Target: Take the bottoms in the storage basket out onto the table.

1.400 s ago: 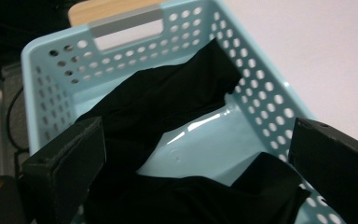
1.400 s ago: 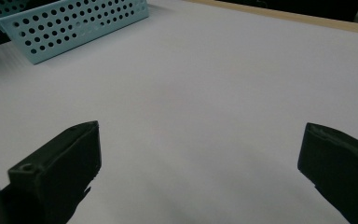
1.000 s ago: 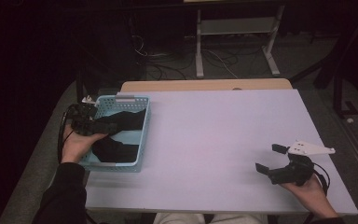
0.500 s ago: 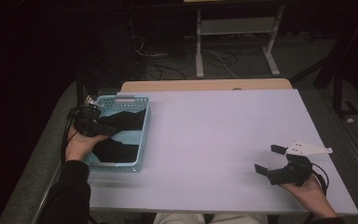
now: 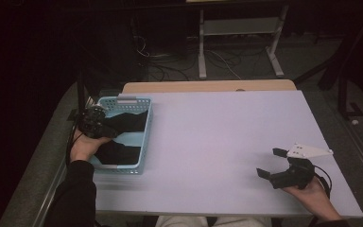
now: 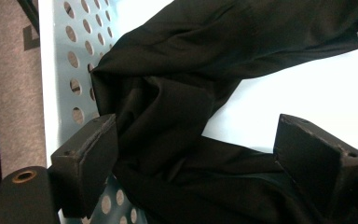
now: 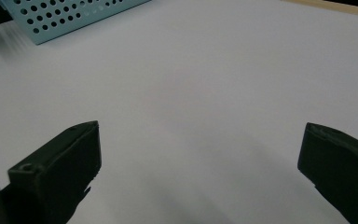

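1. Left gripper point(image 5: 105, 128) is down inside the light blue basket point(image 5: 144, 142) at the table's left side, held by the person's left hand point(image 5: 85, 146).
2. Its jaws have just been closing, yet they are spread wide in the left gripper view, one on each side of a bunched fold of the black cloth point(image 6: 177, 116).
3. Cloth lies between the jaws; the left jaw looks to be touching the fold, while the right jaw stands apart from the bunched part, over flatter cloth, so the pads do not pinch it.
4. Black cloth is heaped in the basket, spread over its pale floor and against the perforated wall point(image 6: 77, 60).
5. Right gripper point(image 5: 270, 163) rests low over the white table point(image 5: 217, 132) near its front right corner, in the person's right hand point(image 5: 309, 191), well apart from the basket.
6. Its jaws are spread wide with bare tabletop between them, holding nothing; a corner of the basket point(image 7: 70, 16) shows far off in the right gripper view.
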Tool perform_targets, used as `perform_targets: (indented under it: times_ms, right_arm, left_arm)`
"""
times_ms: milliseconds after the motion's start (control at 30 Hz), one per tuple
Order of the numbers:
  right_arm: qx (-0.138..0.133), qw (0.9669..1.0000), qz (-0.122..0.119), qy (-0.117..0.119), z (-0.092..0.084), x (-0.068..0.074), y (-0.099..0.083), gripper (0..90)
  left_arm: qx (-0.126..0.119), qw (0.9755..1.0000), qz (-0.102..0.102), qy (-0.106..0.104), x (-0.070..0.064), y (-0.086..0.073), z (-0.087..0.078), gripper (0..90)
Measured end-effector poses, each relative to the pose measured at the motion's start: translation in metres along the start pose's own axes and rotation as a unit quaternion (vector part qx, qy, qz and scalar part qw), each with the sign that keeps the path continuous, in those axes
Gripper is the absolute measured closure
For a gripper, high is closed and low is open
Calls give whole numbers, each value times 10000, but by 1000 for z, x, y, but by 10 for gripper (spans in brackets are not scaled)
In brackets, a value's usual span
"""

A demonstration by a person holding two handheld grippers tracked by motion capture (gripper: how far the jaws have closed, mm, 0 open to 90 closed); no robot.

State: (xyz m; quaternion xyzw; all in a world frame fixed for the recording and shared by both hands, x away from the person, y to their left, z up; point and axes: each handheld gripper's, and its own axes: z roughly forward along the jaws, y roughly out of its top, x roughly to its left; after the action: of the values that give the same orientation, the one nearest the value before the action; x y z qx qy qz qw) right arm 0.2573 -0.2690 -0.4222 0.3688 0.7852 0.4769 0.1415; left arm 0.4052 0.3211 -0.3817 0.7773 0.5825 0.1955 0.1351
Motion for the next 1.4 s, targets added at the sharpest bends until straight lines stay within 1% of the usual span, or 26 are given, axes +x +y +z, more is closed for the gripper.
perform_targets:
  times_ms: [33,67,100,233,300,333,400,433,500,533,567,600,633,733,767,800,833,900,1000,1100,1167,1200,1367,1400]
  right_arm:
    - [6,10000,-15,2,0,0,0,0]
    - [10,10000,-9,3,0,0,0,0]
    - [10,10000,-9,3,0,0,0,0]
    - [10,10000,-2,6,0,0,0,0]
    - [24,10000,-16,8,0,0,-1,0]
    - [30,10000,-14,5,0,0,-1,0]
    - [38,10000,-20,2,0,0,-1,0]
    - [43,10000,-18,-1,0,0,-1,0]
    - [51,10000,-14,-4,0,0,-1,0]
    - [56,10000,-20,-2,0,0,-1,0]
    - [56,10000,-22,0,0,0,-1,0]
    - [61,10000,-24,1,0,0,-1,0]
    - [61,10000,-24,1,0,0,-1,0]
    - [60,10000,-25,1,0,0,-1,0]
    - [56,10000,-30,-4,0,0,-1,0]
    - [56,10000,-30,-4,0,0,-1,0]
    - [58,10000,-34,-3,0,0,-1,0]
    - [63,10000,-44,-6,-1,0,-1,0]
    - [69,10000,-67,3,-1,1,-1,0]
    - [76,9999,-70,5,-2,1,-1,0]
    - [67,10000,-67,4,-2,1,-1,0]
    - [67,10000,-67,4,-2,1,-1,0]
    - [71,10000,-55,-8,-3,0,-1,0]
    - [69,10000,-58,-7,-3,0,-1,0]
  left_arm:
    - [82,10000,24,23,0,0,3,152]
    - [82,10000,24,23,0,0,3,152]
    - [124,9999,25,68,-1,0,5,152]
    - [199,9996,-60,174,-3,-1,11,156]
    - [245,9995,-33,200,-4,-1,14,170]
    - [312,9991,23,274,-5,0,15,185]
    - [339,9990,15,286,-5,0,16,221]
    - [377,9988,24,319,-5,1,17,221]
    - [450,9984,23,338,-6,1,20,268]
    - [542,9977,32,400,-6,1,23,306]
    - [542,9977,32,400,-6,1,23,318]
    - [599,9970,46,486,-8,2,25,327]
    - [599,9970,46,486,-8,2,25,329]
    - [718,9952,82,662,-9,3,29,355]
    - [755,9947,48,699,-8,3,31,382]
    - [755,9947,48,699,-8,3,31,401]
    - [767,9943,11,738,-8,3,33,401]
    - [768,9943,-27,740,-8,4,35,480]
    - [743,9942,-74,775,-8,4,36,503]
    - [718,9943,-131,783,-7,5,37,565]
    - [710,9945,-214,736,-5,5,38,626]
    - [710,9945,-214,736,-5,5,38,646]
    - [695,9948,-301,675,-2,6,38,689]
    - [684,9949,-341,659,-1,7,39,711]
